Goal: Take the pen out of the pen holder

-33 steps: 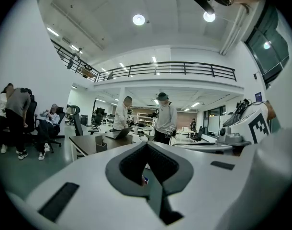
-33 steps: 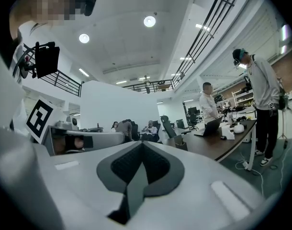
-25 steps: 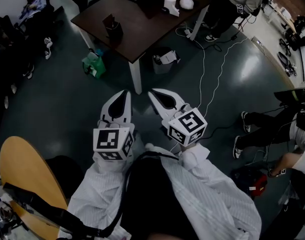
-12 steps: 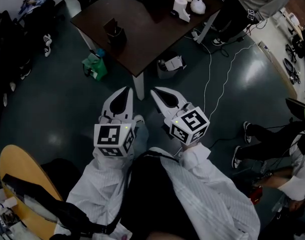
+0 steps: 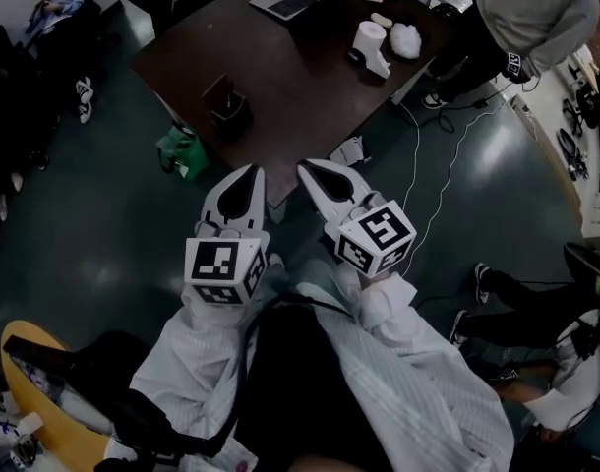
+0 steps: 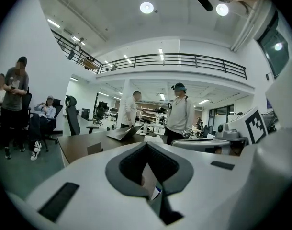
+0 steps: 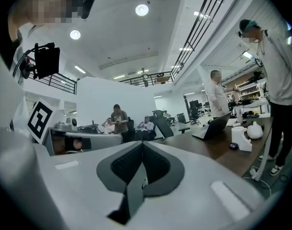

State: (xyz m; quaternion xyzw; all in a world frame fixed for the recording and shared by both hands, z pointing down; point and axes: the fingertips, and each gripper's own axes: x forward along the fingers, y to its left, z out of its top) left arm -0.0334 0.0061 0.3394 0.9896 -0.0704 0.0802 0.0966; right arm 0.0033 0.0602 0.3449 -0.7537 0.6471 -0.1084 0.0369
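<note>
Jaws on both grippers are shut, with nothing between them.

Head view: my left gripper (image 5: 251, 172) and right gripper (image 5: 308, 168) sit side by side above the floor (image 5: 113, 224), tips toward the dark desk (image 5: 280, 67). The black pen holder (image 5: 227, 103) stands near the desk's close corner, well apart from both tips. The pen itself is too small to make out.

Left gripper view: the left gripper (image 6: 147, 145) has its tips together and is empty. The desk (image 6: 79, 145) lies ahead, with a laptop (image 6: 123, 133) on it.

Right gripper view: the right gripper (image 7: 142, 144) has its tips together and is empty. The desk (image 7: 218, 150) lies ahead to the right; the holder is not in view.

Assessment: the step in hand is the approach. I should open one pair of jaws before arriving, come down over the holder's mouth, grip the pen high on its shaft and lift straight up. The other gripper should steady the holder so it does not tip.
</note>
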